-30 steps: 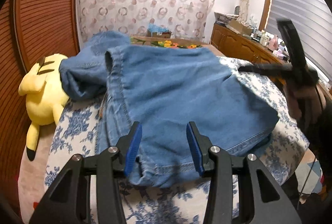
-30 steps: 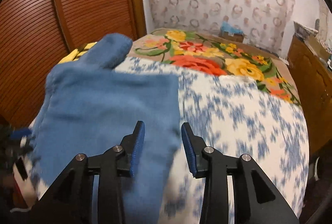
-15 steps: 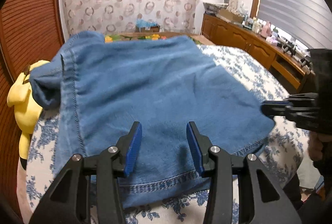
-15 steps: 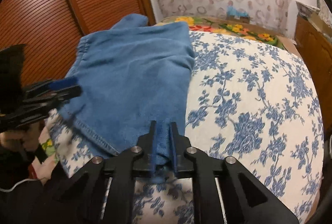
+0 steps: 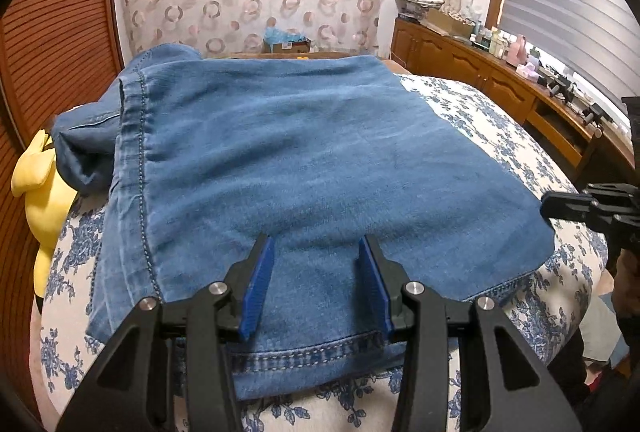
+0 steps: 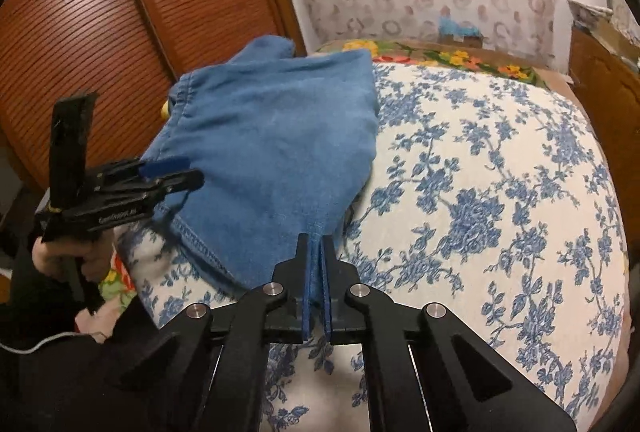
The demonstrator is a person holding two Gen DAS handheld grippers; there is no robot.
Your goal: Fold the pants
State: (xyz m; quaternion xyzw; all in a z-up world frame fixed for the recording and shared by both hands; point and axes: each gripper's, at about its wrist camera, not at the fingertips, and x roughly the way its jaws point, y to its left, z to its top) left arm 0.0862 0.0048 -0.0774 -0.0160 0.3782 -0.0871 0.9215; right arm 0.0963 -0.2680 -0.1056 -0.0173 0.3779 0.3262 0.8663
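The pants (image 5: 312,167) hide most of the yellow plush toy (image 5: 38,187); dresser clutter (image 5: 500,39) is too small to identify.

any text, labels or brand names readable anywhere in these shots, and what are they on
Nothing can be read with confidence.
White lettering on the side of the left claw, seen from the right wrist camera: too blurred to read.
Bottles and boxes on the wooden dresser: any labels are too small to read.
Denim pants, floral bedspread and yellow plush toy: no text visible.
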